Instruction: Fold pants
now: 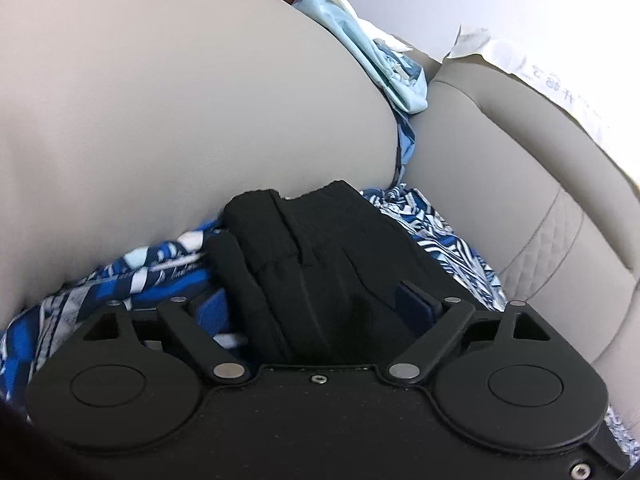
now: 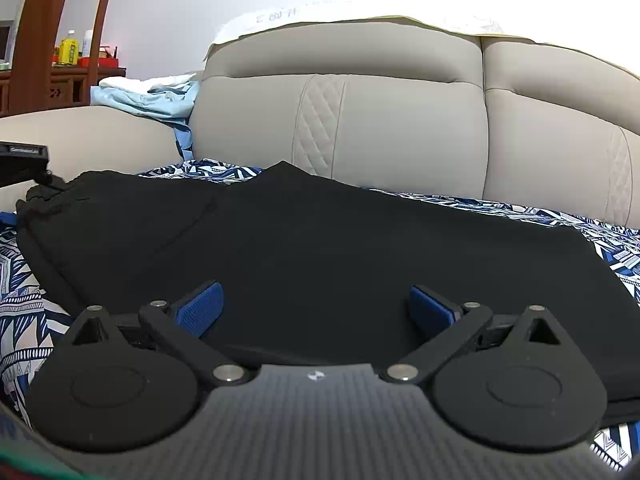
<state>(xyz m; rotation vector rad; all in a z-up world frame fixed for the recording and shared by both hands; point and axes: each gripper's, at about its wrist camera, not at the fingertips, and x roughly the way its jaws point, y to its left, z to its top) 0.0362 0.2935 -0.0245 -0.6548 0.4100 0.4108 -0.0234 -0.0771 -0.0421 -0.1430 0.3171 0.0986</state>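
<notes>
Lying flat across the seat of the sofa point(image 2: 400, 128), the black pants point(image 2: 320, 248) rest on a blue and white patterned cloth point(image 2: 24, 276) that covers the cushion; in your right wrist view they spread from the gathered waistband at the left to a straight edge at the right, and the near edge reaches under the tool.

Your right gripper point(image 2: 316, 308) is low over the near edge of the pants; its blue fingers point(image 2: 202, 308) stand wide apart with nothing between them, so this claw is released; the black cloth lies below and behind the fingers, and you cannot tell if the tips touch it.

Your left gripper point(image 1: 320, 304) is at the waistband end, close to the beige armrest point(image 1: 160, 100); a thick bunch of black cloth with folds and a seam fills the space between its fingers; only one blue finger point(image 1: 416, 300) shows clearly, the other is hidden behind the cloth; the arms of the tool stand apart and the cloth sits between them, but you cannot tell if they press it.

Beside the armrest, a light blue garment point(image 1: 380, 68) is pushed into the corner against the backrest; a white paper sheet point(image 2: 280, 16) with writing lies over the top of the backrest; a wooden chair point(image 2: 60, 32) and some bottles point(image 2: 70, 50) stand far at the left in the right wrist view.
</notes>
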